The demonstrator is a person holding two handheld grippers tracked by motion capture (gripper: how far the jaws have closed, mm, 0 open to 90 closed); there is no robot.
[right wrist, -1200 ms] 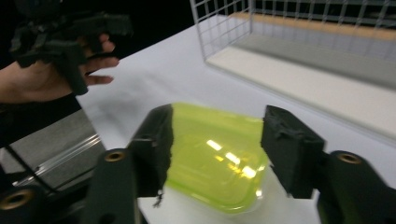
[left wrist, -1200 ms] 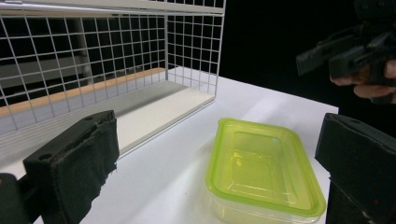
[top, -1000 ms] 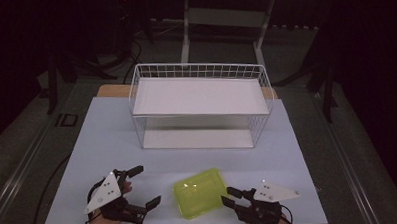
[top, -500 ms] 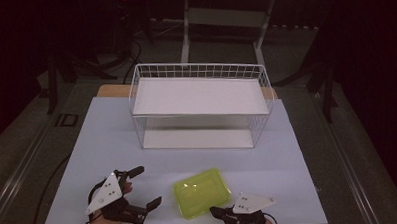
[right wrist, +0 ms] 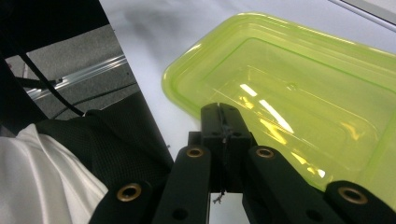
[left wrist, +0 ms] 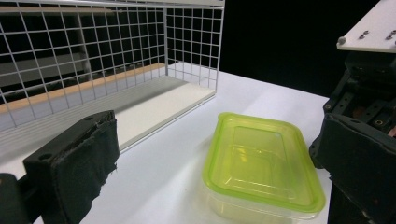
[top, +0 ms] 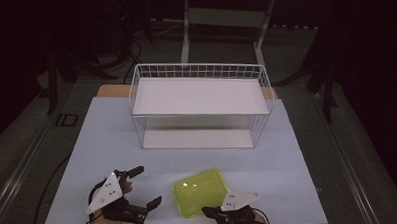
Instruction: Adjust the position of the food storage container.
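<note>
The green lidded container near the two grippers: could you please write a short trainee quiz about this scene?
1. True or false: the green lidded container sits inside the wire basket.
2. Which gripper has its jaws pressed together? A. left gripper B. right gripper
3. Fill in: the container rests on the white ____, in front of the basket.

Key
1. False. It lies on the table, outside the basket and on the person's side of it.
2. B. In the right gripper view the jaws meet with nothing between them, at the container's edge; the left gripper's jaws stand wide apart.
3. table
</note>
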